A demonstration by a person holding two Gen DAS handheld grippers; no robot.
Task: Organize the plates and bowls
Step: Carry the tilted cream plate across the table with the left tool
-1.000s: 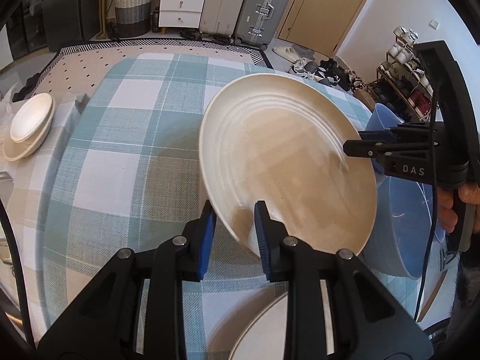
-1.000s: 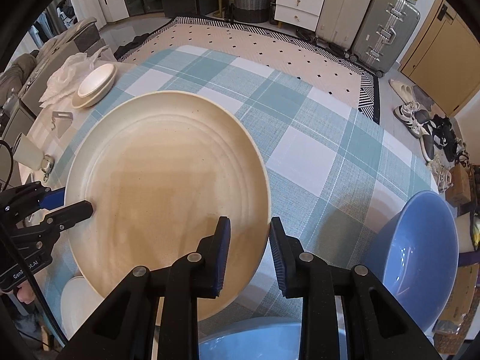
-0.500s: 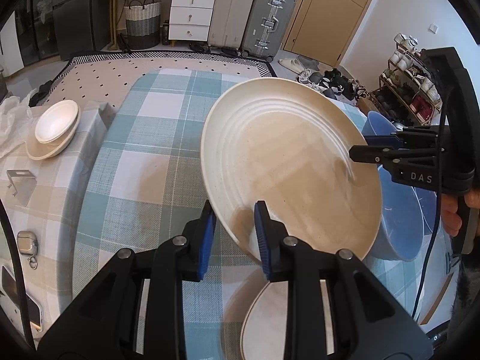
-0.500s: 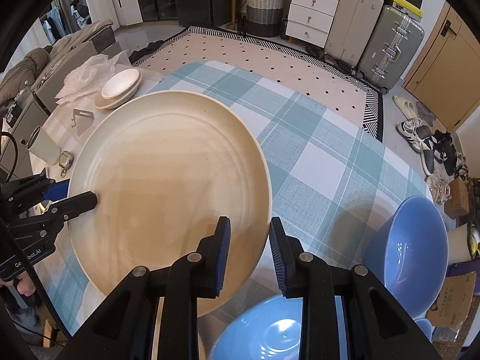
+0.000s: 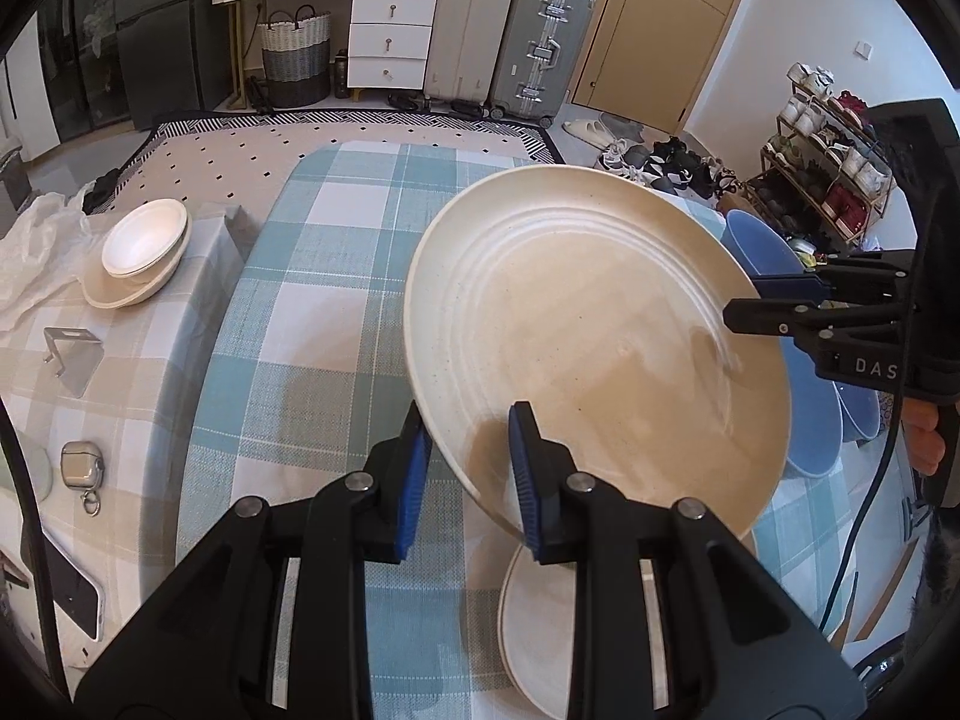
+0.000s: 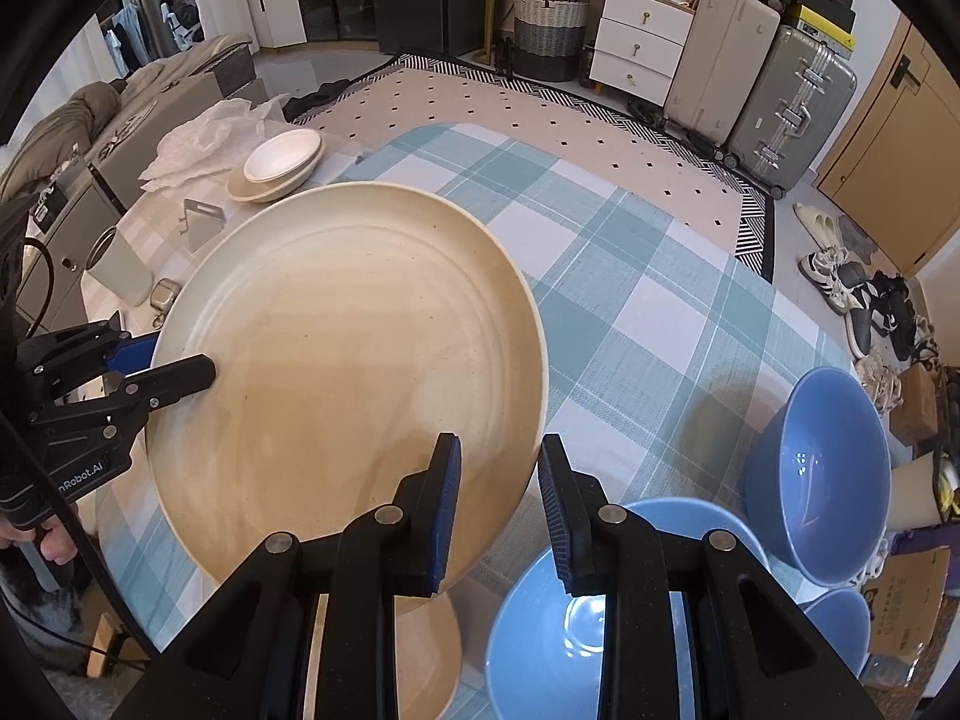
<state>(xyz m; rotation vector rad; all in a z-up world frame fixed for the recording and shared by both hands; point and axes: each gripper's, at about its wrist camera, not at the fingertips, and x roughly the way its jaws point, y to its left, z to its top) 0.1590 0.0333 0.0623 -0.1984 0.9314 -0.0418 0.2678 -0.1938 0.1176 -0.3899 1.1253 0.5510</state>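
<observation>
**Left wrist view: big plate held aloft by 2 grippers**

Left wrist view shows the large cream plate (image 5: 594, 354) tilted above the checked worktop (image 5: 312, 312), its near rim pinched by the left gripper (image 5: 468, 474). The right gripper (image 6: 499, 504) clamps the opposite rim – both sets of fingers closed on the plate. A smaller cream plate (image 5: 558, 618) lies below; 2 blue bowls (image 6: 816, 468) sit near. Risk: thin rim grips on a tilted, smooth plate – uneven pull from either hand could slip it onto the crockery beneath.
</observation>
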